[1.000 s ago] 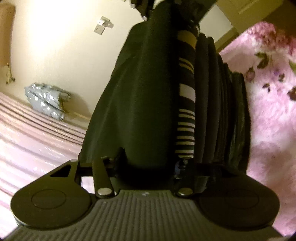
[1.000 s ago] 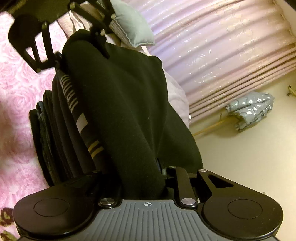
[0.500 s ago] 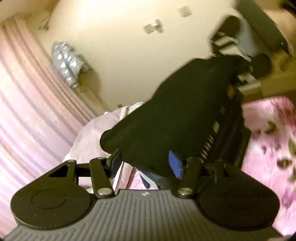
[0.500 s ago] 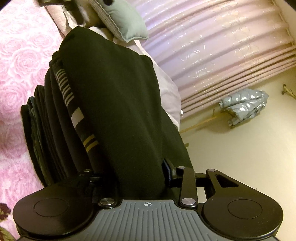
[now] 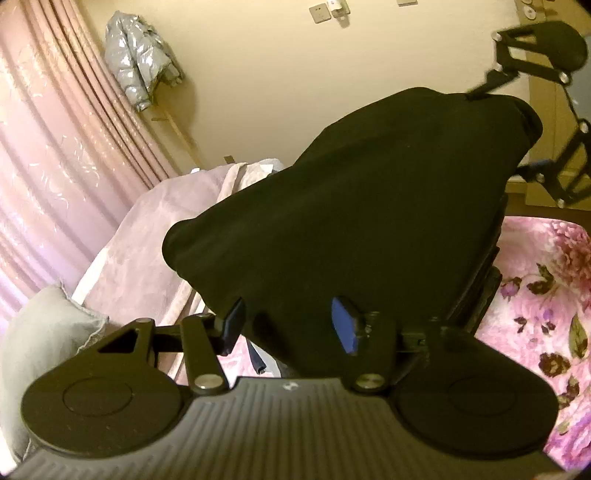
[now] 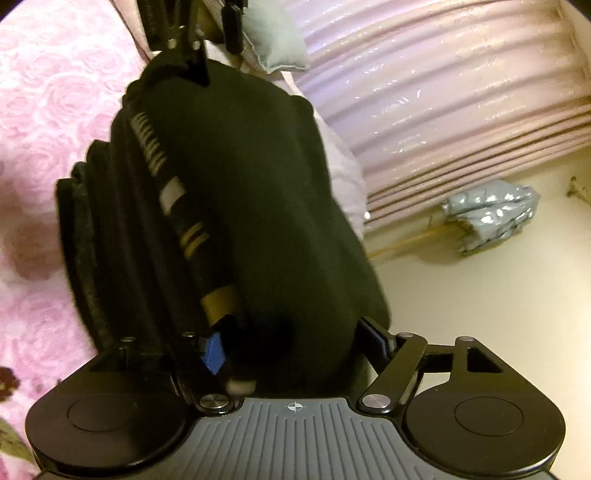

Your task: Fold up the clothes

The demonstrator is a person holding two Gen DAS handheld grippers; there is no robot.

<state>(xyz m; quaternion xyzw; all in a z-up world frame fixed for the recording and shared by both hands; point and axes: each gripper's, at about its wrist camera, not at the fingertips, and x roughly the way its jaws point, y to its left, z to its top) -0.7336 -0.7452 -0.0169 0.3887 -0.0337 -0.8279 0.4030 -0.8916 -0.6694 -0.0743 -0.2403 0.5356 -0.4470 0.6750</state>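
A stack of folded dark clothes (image 6: 110, 236) lies on the pink floral bedspread (image 5: 546, 266), one piece showing pale and yellow stripes (image 6: 184, 221). A black folded garment (image 5: 362, 206) lies on top of it (image 6: 266, 199). My left gripper (image 5: 288, 325) is at one end of this garment, its jaws closing with the black cloth between them and the blue pad (image 5: 343, 326) still bare. My right gripper (image 6: 291, 347) is at the other end, its jaws opening around the cloth, clear of it. Each gripper shows in the other's view: right gripper (image 5: 506, 129), left gripper (image 6: 216, 55).
A grey pillow (image 5: 40, 332) and a pale pink blanket (image 5: 155, 240) lie beside the stack towards the pink curtains (image 6: 424, 92). A silver puffer jacket (image 5: 136, 70) hangs against the cream wall (image 5: 277, 74), which carries sockets (image 5: 321, 13).
My right gripper has let go of the black garment and its jaws have spread. My left gripper has rolled and lifted, so the stack now lies below it rather than standing upright in view.
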